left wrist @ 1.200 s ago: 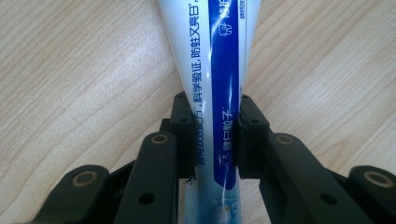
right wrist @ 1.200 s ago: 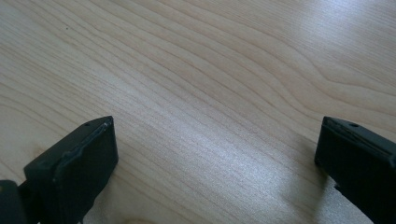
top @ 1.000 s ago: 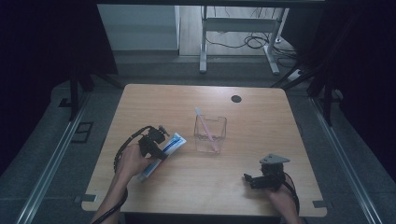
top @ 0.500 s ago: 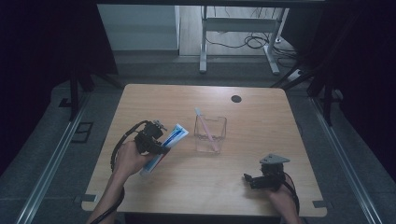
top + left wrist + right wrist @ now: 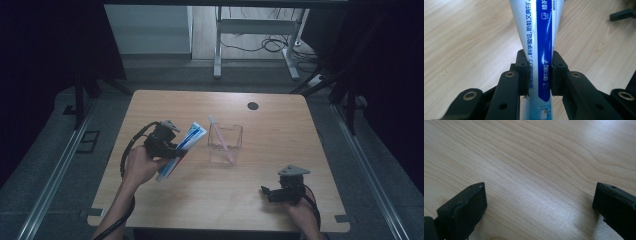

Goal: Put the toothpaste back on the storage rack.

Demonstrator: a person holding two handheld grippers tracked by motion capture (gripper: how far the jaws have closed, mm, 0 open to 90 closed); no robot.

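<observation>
My left tongs are clenched on the tube, left of centre, tilted toward the cup for a drop-in. Right tongs released, parked lower right on the desk.

Left gripper lifts the toothpaste tube off the table and tilts it steeper, its upper end now nearer the clear cup.
</observation>
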